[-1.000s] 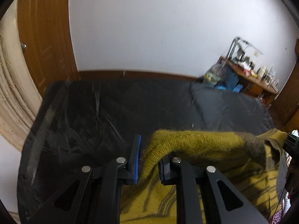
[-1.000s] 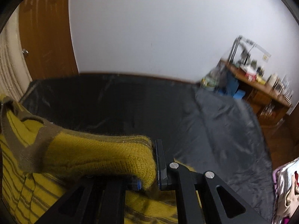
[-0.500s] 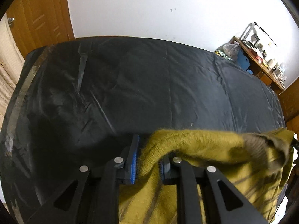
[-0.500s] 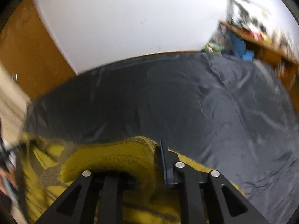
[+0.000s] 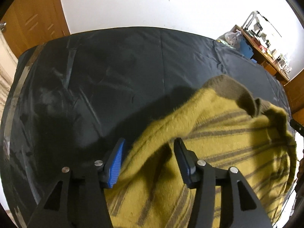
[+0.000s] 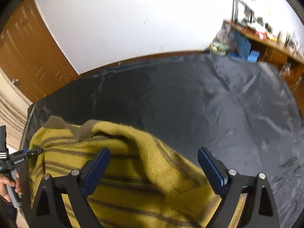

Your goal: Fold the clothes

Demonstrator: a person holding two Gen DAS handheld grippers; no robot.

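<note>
Both sets of tongs have just been opening and the knit is released: a second ago each clamped a folded edge of the sweater, lifted above the surface; now the left tongs stand at a moderate spread with a ridge of knit lying loose between the blue-faced pads, and the right tongs stand wide, the fabric beneath them untouched. The mustard-yellow sweater lies slumped on the near part of the black sheet, apparently a covered bed or counter, its upper half doubled over toward the viewer. This reads as one fold laid down; the hump suggests smoothing or a further fold remains. The sweater is fuzzy, thick wool-like knit with thin brown stripes and a ribbed olive-brown collar, standing up in soft rounded folds. The sheet is smooth, faintly glossy, creased, with taped edges.
</note>
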